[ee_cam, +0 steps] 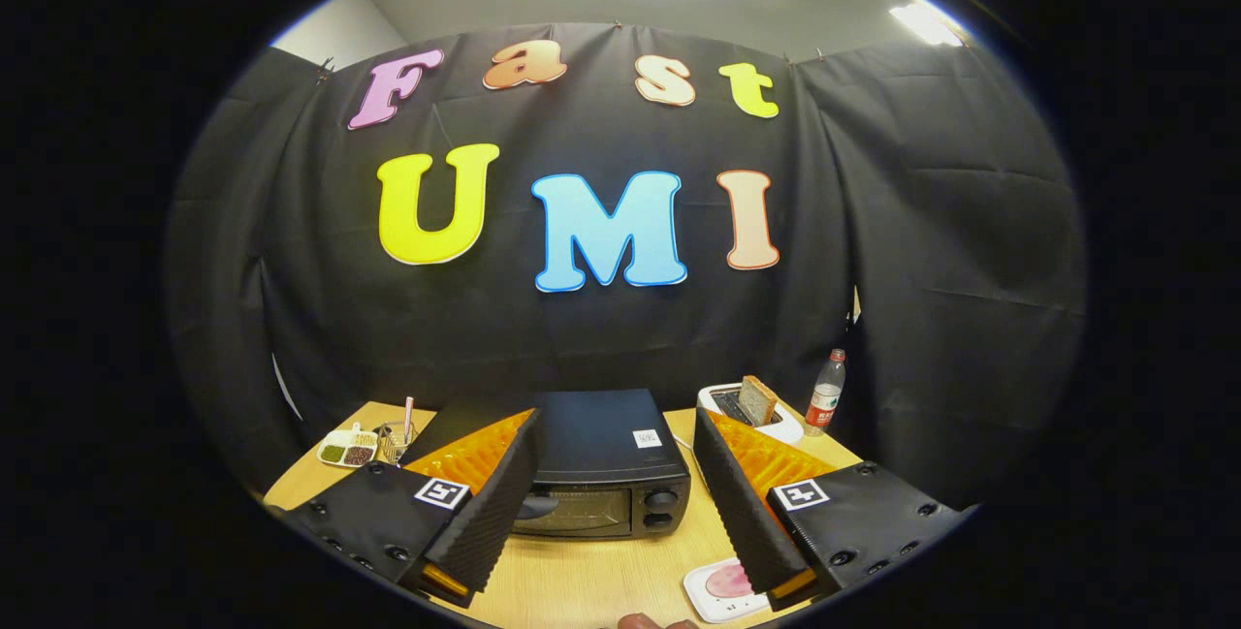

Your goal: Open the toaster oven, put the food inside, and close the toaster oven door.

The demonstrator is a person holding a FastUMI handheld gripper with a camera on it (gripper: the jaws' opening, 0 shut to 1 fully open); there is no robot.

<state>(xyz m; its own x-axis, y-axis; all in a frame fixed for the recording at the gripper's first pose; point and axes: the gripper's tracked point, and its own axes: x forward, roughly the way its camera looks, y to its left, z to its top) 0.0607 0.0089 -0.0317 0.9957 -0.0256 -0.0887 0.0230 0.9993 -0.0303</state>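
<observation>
The black toaster oven (pixel 606 469) stands on the wooden surface (pixel 591 581), door shut, between the spread fingers of the gripper (pixel 620 551).

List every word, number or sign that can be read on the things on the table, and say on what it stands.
None can be read.
Bottle: label print too small.
Toaster oven: white sticker on top, blurred code pattern, no words.
Tool: square markers bear patterns, not words; its fingers stand open either side of the oven, holding nothing.
</observation>
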